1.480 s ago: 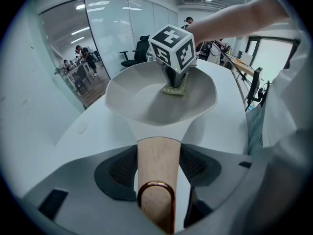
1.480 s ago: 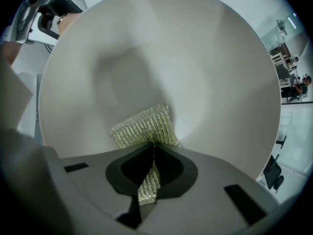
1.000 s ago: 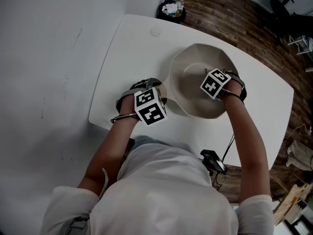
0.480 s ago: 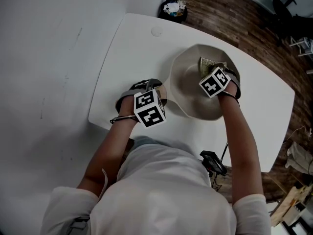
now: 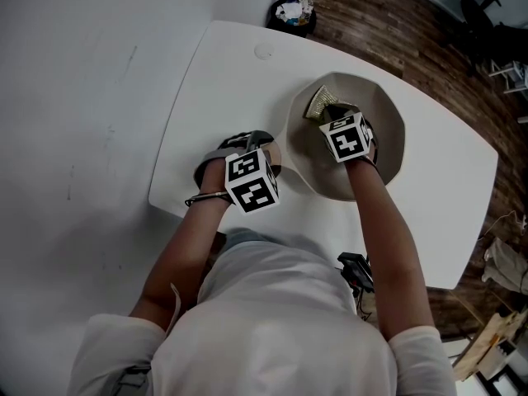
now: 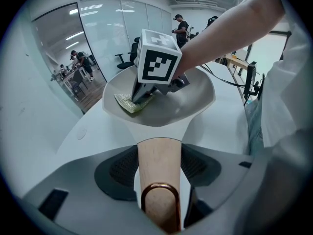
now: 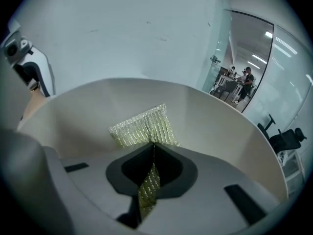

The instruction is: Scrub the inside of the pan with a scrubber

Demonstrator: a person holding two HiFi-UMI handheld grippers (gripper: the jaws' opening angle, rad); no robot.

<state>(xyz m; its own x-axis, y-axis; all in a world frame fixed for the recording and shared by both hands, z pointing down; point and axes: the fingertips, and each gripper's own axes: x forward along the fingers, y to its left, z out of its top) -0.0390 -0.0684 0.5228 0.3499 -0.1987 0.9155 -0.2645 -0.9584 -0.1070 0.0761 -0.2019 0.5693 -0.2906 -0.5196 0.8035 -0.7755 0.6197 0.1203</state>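
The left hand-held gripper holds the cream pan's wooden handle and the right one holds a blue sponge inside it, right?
Not blue: the right gripper view shows the right hand-held gripper shut on a glittery yellow-green scrubber. The rest holds.

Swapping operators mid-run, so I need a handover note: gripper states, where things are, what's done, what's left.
Left gripper: shut on the pan's wooden handle, holding the pan on the white table.
Right gripper: shut on the scrubber, down inside the pan, with the scrubber against its far side.
Done: scrubber gripped and in the pan. No dirt or suds show, so I can't tell how much is scrubbed.
Left: probably work around the rest of the inside.
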